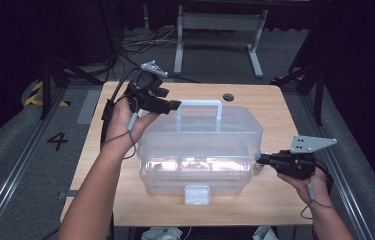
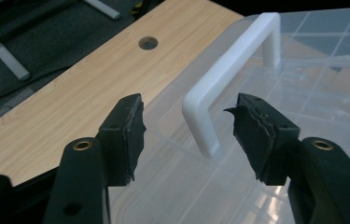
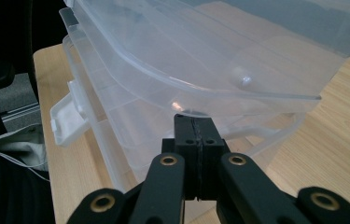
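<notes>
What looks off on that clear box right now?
The lid of the clear box sits raised at its right end, with a gap above the base. The front latch hangs undone. The right gripper, jaws shut, presses under that raised edge.

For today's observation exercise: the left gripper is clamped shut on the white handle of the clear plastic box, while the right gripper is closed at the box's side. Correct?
Not quite. The left gripper is open, its jaws either side of the white handle without touching it, as the left gripper view shows. The rest stands.

Grey floor (image 1: 20, 150), metal frame (image 1: 220, 22) behind, dim bkgd.
</notes>
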`<action>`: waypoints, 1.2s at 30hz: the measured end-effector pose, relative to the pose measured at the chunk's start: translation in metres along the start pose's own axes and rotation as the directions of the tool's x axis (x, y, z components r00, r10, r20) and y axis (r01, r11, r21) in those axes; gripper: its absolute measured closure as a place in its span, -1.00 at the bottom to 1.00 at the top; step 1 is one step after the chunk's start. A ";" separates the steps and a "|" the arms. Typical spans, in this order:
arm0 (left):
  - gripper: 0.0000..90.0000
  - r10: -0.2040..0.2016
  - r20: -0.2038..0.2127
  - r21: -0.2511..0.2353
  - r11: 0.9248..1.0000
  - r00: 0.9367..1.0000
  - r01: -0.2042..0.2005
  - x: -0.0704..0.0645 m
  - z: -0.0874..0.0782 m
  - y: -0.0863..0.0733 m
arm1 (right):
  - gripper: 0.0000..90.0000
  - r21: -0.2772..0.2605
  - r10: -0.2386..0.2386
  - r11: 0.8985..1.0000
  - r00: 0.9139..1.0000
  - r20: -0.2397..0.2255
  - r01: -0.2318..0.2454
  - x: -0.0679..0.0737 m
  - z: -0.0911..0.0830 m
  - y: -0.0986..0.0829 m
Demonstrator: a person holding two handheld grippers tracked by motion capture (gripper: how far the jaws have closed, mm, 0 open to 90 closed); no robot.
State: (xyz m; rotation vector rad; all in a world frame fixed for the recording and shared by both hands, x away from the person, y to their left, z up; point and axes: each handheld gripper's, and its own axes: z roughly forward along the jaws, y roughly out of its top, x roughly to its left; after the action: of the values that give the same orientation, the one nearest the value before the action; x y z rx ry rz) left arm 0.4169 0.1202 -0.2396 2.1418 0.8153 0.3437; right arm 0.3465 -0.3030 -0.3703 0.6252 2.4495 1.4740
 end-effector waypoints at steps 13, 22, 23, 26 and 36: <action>0.27 -0.031 -0.030 -0.104 0.994 0.999 0.027 -0.002 -0.047 -0.028 | 1.00 -0.020 -0.013 1.000 1.000 0.025 0.014 0.000 0.003 0.014; 0.40 -0.045 -0.032 -0.142 0.989 0.998 0.040 -0.002 -0.067 -0.049 | 1.00 -0.034 -0.013 0.999 0.998 0.056 0.015 -0.002 0.003 0.022; 0.43 -0.045 -0.031 -0.143 0.989 0.998 0.040 -0.002 -0.068 -0.051 | 1.00 -0.039 -0.019 0.999 0.998 0.067 0.021 -0.003 0.004 0.025; 0.45 -0.048 -0.030 -0.144 0.989 0.998 0.044 -0.002 -0.072 -0.058 | 1.00 -0.043 -0.017 0.999 0.997 0.072 0.021 -0.003 0.005 0.027; 0.60 -0.094 -0.034 -0.142 0.986 0.995 0.088 0.000 -0.079 -0.082 | 1.00 -0.066 -0.017 0.998 0.994 0.111 0.024 -0.008 0.006 0.039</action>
State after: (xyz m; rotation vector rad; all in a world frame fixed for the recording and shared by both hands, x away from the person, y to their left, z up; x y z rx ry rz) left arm 0.3427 0.2051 -0.2515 1.9660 0.8834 0.3864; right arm 0.3652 -0.2859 -0.3393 0.6477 2.3066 1.4668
